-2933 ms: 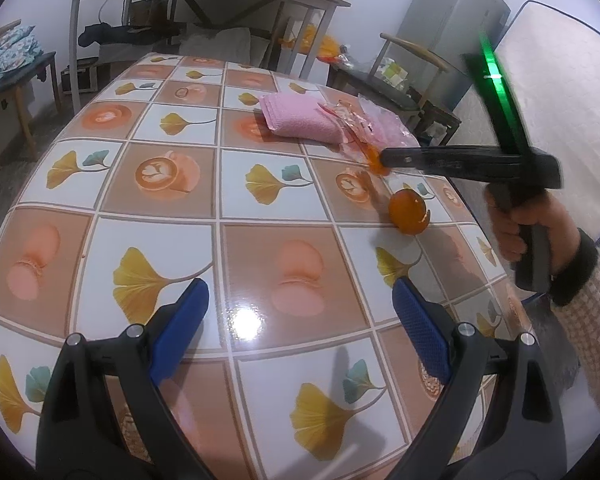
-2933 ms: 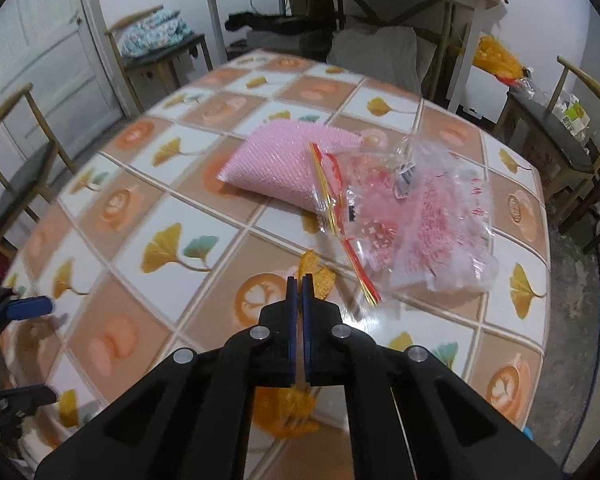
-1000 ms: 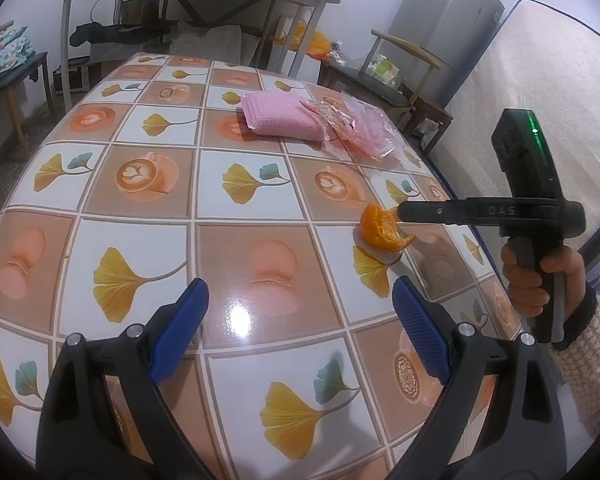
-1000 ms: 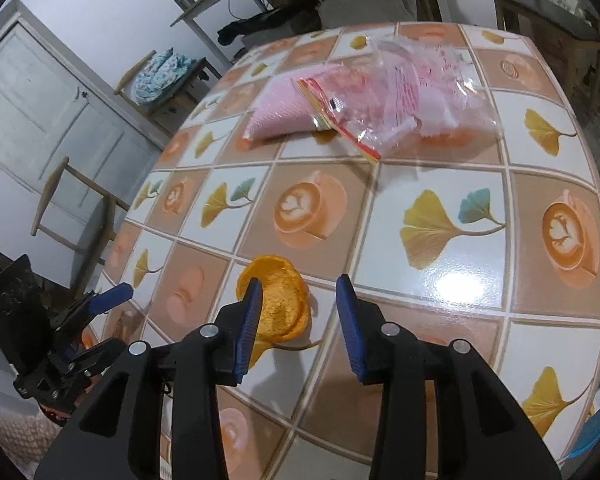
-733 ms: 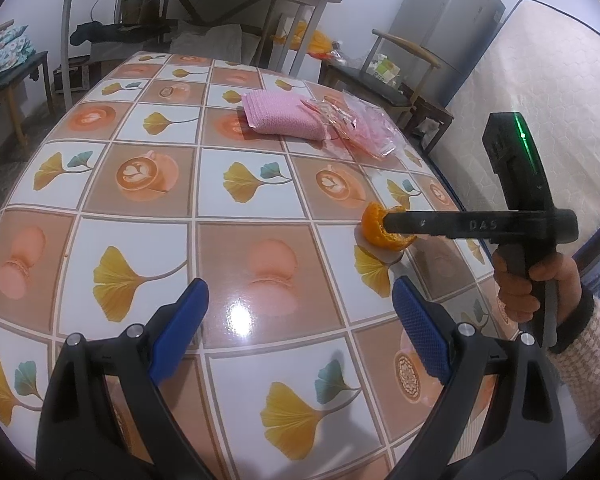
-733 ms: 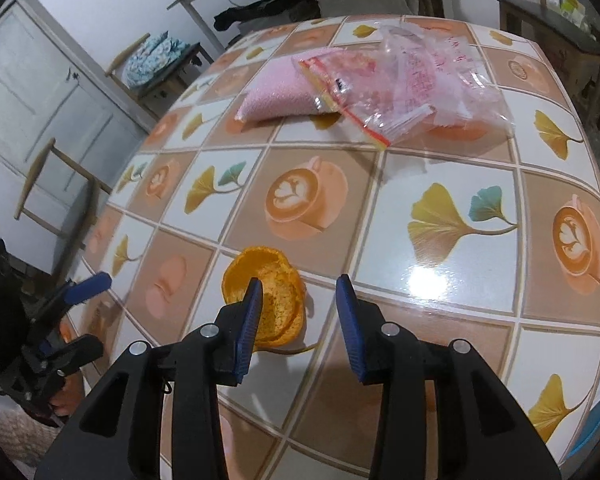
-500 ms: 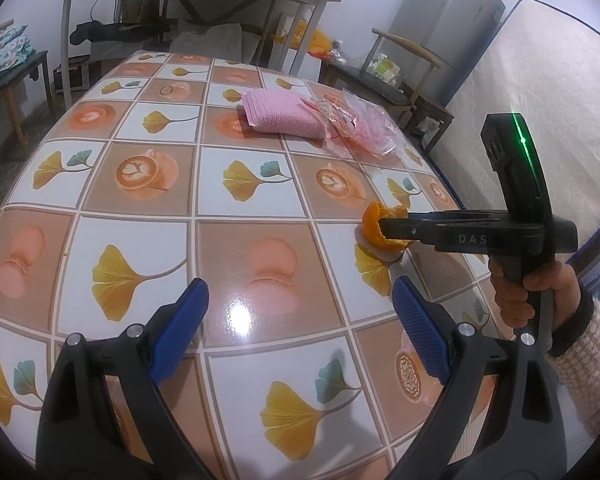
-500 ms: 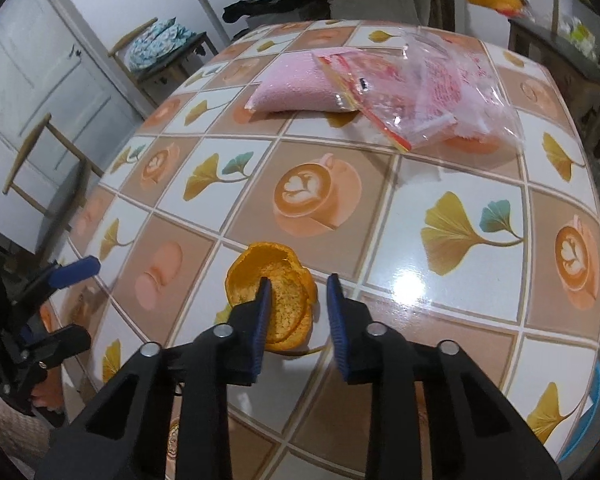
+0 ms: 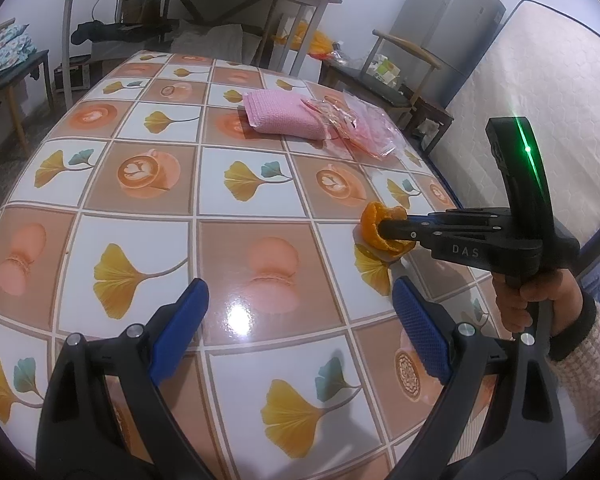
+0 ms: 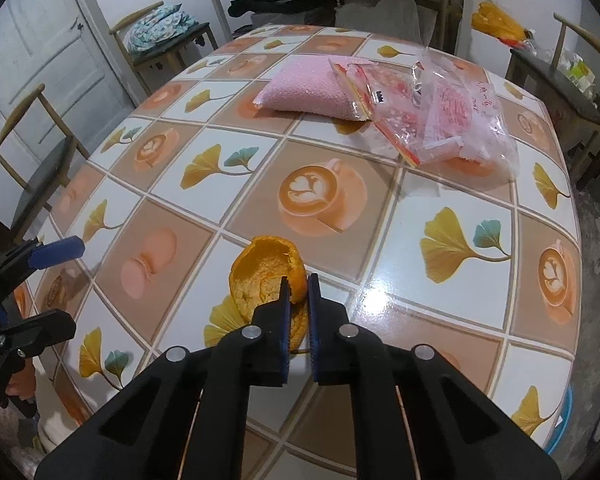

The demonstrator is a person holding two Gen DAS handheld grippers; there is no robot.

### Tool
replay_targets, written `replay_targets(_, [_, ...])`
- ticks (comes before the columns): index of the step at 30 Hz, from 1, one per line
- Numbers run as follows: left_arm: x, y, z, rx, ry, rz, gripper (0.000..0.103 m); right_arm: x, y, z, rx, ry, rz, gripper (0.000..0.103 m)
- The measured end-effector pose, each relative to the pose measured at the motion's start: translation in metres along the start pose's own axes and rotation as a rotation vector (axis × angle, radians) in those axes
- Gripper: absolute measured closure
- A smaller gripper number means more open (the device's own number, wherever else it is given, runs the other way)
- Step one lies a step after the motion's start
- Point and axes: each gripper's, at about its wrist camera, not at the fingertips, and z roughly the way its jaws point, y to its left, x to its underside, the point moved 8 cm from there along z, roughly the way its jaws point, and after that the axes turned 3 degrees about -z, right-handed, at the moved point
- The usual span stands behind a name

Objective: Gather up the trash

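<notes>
Right gripper (image 10: 298, 280): pads nearly together, pinching the near wall of the orange peel (image 10: 266, 276). We read this as a rim grip, one pad inside the cup of the peel and one outside. That seems sensible, since the peel is a thin curved shell and would likely crush or slip if taken across its full width.

In the left wrist view the same peel (image 9: 384, 230) sits at about 3 o'clock of the table (image 9: 140, 200), near the edge, with the right gripper coming in almost level from the person's side. Its underside looks to be resting on or just above the tile; we cannot tell which.

Left gripper (image 9: 300, 320): jaws spread wide, nothing between them, hovering over the near part of the table at about 6 o'clock. We judge it is kept clear so as not to crowd the pick.

Other items, at about 12 to 1 o'clock and well apart from the peel: a pink pouch (image 10: 308, 86) with crumpled clear plastic bags (image 10: 448, 120) lying against it. The bags may be further trash; we cannot be sure.

No bin is plainly identifiable in either view. Judged step: lift the peel and carry it off. Risk: the thin rim tearing under the pinch.
</notes>
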Motion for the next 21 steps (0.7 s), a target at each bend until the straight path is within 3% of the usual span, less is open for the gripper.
replay_targets(21, [0.002, -0.007, 0.004, -0.016, 0.018, 0.024, 0.014, 0.007, -0.029, -0.048, -0.029, -0.123, 0.164, 0.097])
